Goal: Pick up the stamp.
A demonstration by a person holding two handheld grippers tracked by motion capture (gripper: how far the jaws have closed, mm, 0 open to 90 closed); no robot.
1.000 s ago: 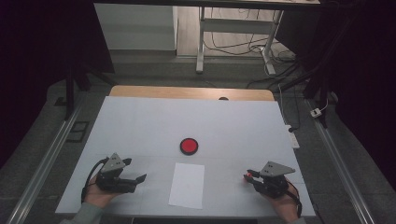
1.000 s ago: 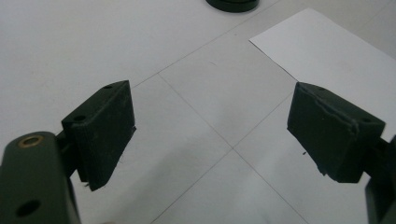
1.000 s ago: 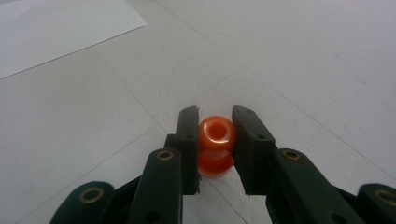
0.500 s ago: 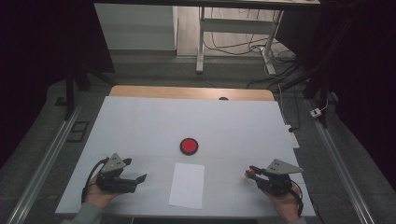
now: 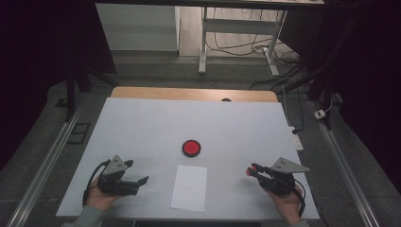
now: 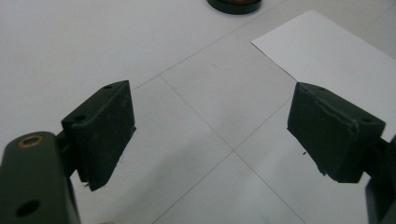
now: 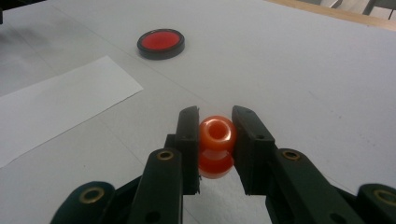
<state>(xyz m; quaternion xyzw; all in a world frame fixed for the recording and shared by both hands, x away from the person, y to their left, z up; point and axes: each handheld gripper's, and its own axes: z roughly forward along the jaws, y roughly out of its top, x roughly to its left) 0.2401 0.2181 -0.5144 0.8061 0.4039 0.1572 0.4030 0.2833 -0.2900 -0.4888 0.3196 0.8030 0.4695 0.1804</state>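
The right hand-held gripper (image 7: pixel 215 140) is clamped on an orange bead (image 7: pixel 216 134), pinched between its 2 jaws low over the near right of the table (image 5: pixel 142 123). The left hand-held gripper (image 6: pixel 210 135) stands with jaws wide apart, left of the white paper sheet (image 5: pixel 189 187).

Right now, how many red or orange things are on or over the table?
2. A red disc lies flat near the table's middle, just beyond the sheet of paper. An orange bead is clamped in the right gripper jaws. None seem hidden.
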